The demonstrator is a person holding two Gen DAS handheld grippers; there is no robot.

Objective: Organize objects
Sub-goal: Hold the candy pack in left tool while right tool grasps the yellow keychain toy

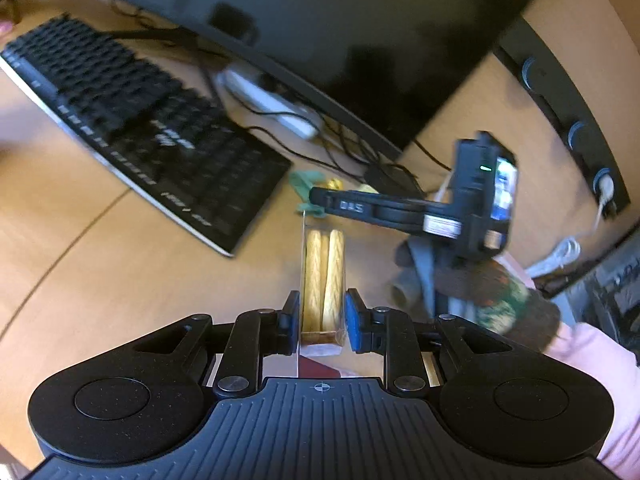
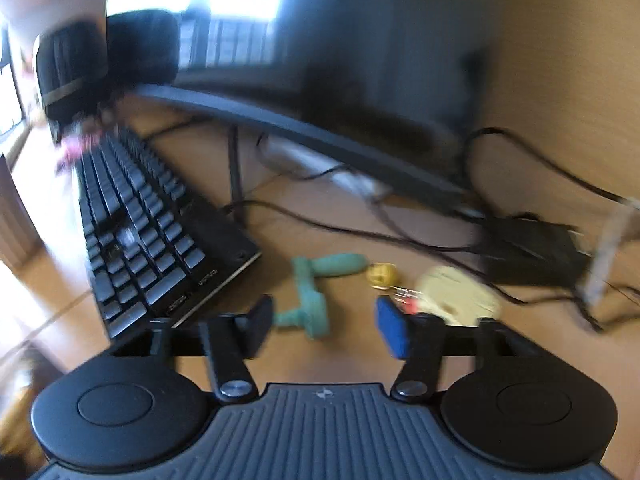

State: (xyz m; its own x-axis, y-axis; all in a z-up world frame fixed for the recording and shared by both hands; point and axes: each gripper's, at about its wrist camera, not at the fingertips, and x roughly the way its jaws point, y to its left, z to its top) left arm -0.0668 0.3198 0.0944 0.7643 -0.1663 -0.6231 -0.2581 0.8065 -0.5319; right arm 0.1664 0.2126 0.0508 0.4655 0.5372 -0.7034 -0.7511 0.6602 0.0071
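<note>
The left gripper is closed on a clear packet of tan sticks, its blue pads pressing the packet's lower end from both sides, so that the packet juts forward from the jaws above the wooden desk. The right gripper holds nothing; its jaws stand apart with bare desk between them.

Taking the black keyboard as the landmark: the held packet sits just off the keyboard's near right corner. A green toy lies on the desk beside that same corner, just beyond the right gripper's fingertips in the right wrist view, and in the left wrist view the right gripper's finger reaches across toward it. A small yellow object lies further from the keyboard, touching or nearly touching the green toy's far end, and a pale cream object, too blurred to identify, lies past that. Behind the keyboard stand a dark monitor and a white power strip among black cables. A gloved hand carries the right gripper, well to the keyboard's right.
</note>
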